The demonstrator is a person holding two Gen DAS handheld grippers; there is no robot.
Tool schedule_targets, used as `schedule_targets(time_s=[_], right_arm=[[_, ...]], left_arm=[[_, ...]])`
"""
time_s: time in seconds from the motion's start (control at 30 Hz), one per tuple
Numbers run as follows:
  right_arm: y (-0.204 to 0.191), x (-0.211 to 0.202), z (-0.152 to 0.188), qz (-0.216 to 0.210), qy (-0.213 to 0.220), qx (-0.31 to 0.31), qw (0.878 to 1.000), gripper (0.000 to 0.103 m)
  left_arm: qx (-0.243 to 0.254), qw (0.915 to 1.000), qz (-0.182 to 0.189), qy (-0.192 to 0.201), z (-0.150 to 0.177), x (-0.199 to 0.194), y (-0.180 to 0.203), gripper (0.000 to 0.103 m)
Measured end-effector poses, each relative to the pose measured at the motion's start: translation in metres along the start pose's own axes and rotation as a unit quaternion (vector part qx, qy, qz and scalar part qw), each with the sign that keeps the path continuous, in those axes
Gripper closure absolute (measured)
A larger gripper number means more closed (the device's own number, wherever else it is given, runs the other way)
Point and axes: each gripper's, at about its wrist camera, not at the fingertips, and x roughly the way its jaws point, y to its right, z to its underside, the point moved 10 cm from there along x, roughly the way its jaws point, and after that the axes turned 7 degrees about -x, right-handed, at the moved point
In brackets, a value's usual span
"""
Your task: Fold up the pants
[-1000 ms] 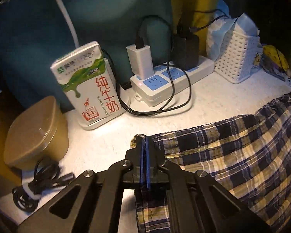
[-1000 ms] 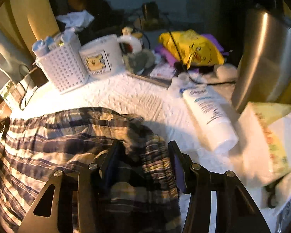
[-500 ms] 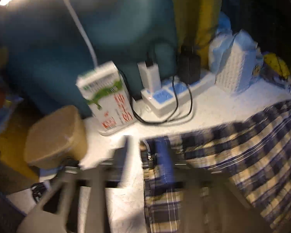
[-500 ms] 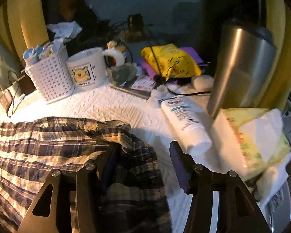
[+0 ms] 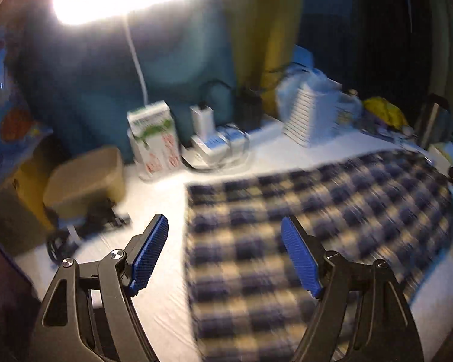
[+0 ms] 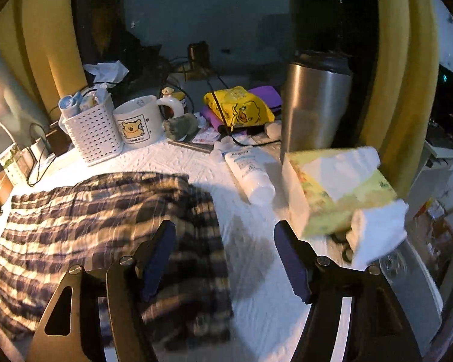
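Observation:
The blue and cream plaid pants (image 5: 302,226) lie folded flat on the white table cover (image 5: 166,301). In the right wrist view the same pants (image 6: 90,217) fill the lower left, their right edge bunched. My left gripper (image 5: 223,241) hangs above the pants' left edge, its jaws opening, nothing pinched between the blue pads (image 5: 149,253). My right gripper (image 6: 225,247) hovers above the pants' right edge, its jaws also opening, and its pads press on no cloth.
A milk carton (image 5: 154,138), power strip (image 5: 217,144), tan box (image 5: 84,178) and cables line the back left. A white basket (image 6: 93,132), mug (image 6: 139,126), lotion tube (image 6: 250,175), steel tumbler (image 6: 314,105) and tissue pack (image 6: 341,187) crowd the back and right.
The left gripper let go of the pants' corner and opened wide. Both grippers drew back and upward from the cloth, and the right jaws spread further.

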Motion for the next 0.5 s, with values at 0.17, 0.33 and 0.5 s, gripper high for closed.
schedule_targets(time_s=[0.17,0.33,0.5], right_arm=[[-0.01,-0.01,0.028,-0.016,-0.016,0.006,1.0,0.033],[-0.023,-0.018,0.054,-0.032,-0.032,0.002,0.999,0.027],[-0.029,-0.029,0.07,-0.051,-0.036,0.016,0.998,0.013]], left_arm=[[-0.02,0.9994,0.022,-0.016,0.04,-0.019,0.017,0.026],[-0.056,0.9979,0.022,-0.023,0.062,-0.035,0.008,0.026],[-0.065,0.9973,0.011,-0.032,0.083,-0.046,-0.001,0.026]])
